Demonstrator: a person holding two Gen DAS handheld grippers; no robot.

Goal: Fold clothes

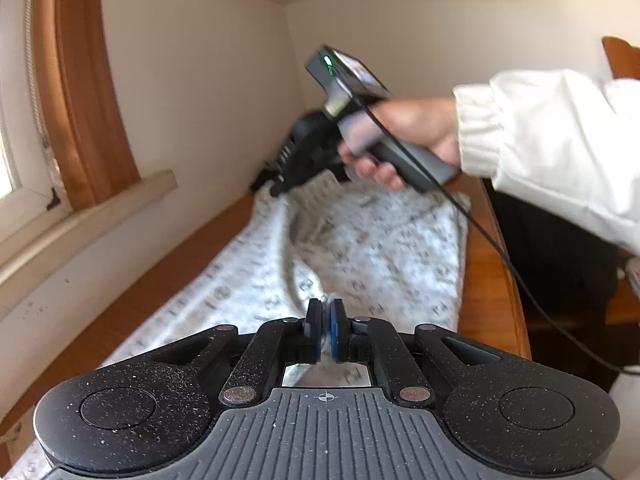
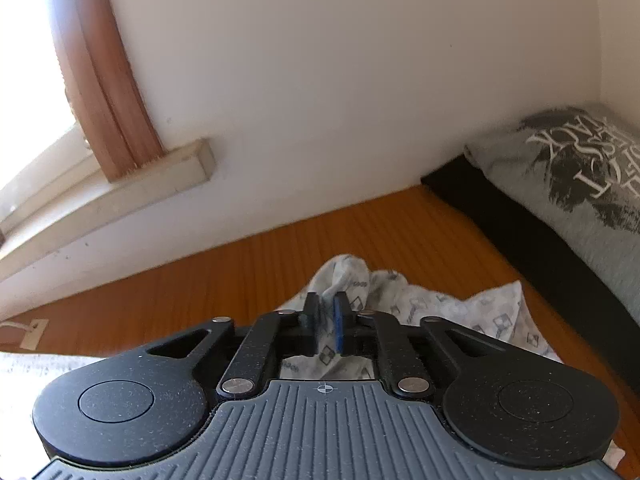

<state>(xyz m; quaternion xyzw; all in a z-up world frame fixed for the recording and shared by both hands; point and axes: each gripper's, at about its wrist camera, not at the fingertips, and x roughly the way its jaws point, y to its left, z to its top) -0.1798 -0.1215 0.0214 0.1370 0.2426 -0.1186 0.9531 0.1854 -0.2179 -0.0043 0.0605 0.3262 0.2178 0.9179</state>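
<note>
White patterned garment [image 1: 360, 240] lies rumpled, pinched by left claw [image 1: 325, 320] and right claw [image 2: 325, 320].

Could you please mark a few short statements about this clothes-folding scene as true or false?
1. The left gripper is shut on the patterned garment. True.
2. The right gripper hangs open above bare wood. False: it pinches the garment's cloth.
3. The garment lies on a wooden table. True.
4. A grey printed shirt lies folded at the table's far right. True.
5. The person's sleeve is black. False: it is white.
</note>
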